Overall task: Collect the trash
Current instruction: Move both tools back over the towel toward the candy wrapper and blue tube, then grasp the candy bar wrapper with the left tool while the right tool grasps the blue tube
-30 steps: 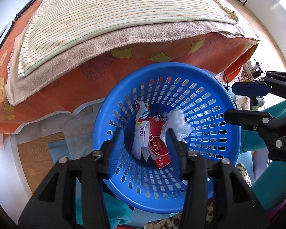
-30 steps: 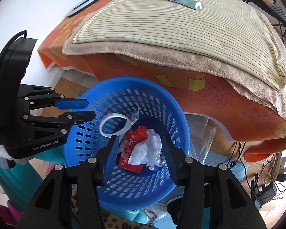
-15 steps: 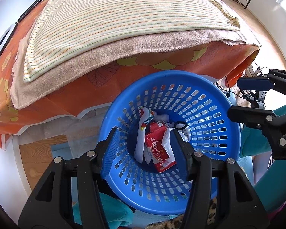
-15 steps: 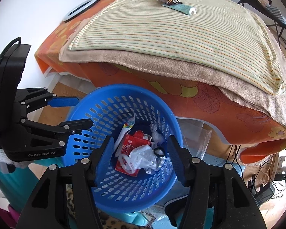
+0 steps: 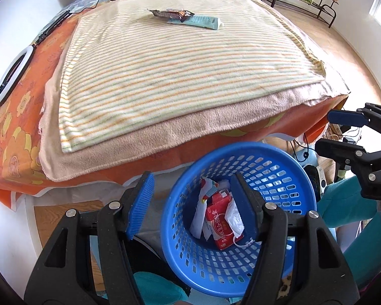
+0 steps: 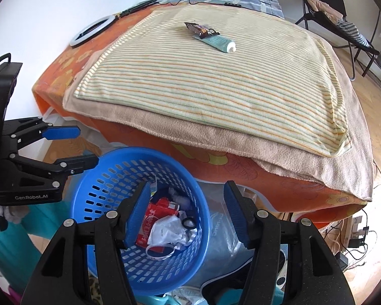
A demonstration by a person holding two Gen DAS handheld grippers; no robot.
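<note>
Left wrist view: we see the left gripper (image 5: 193, 200) spread wide and holding nothing, its left finger outside the blue perforated basket (image 5: 299, 175) and its right finger over the basket's opening. Inside the basket lie a red packet (image 5: 217, 218), a white-and-striped wrapper (image 5: 203, 203) and a crumpled white plastic piece (image 5: 235, 218). Beyond the basket, on the striped blanket (image 5: 177, 71), a dark candy wrapper (image 5: 171, 14) touches a teal tube (image 5: 203, 22). To the right of the basket, the right gripper (image 5: 325, 132) shows with its jaws parted.

Right wrist view: we see the right gripper (image 6: 188, 213) also wide and empty, its left finger over the basket (image 6: 99, 178) and its right finger outside the rim. In the basket we note the red packet (image 6: 152, 218), white plastic (image 6: 165, 231), a white loop (image 6: 160, 250) and a small dark ring (image 6: 189, 222), possibly a band. The candy wrapper (image 6: 199, 29) and tube (image 6: 219, 42) lie on the blanket (image 6: 216, 86) well beyond the basket. Left of the basket, the left gripper (image 6: 86, 147) hangs with jaws apart.
</note>
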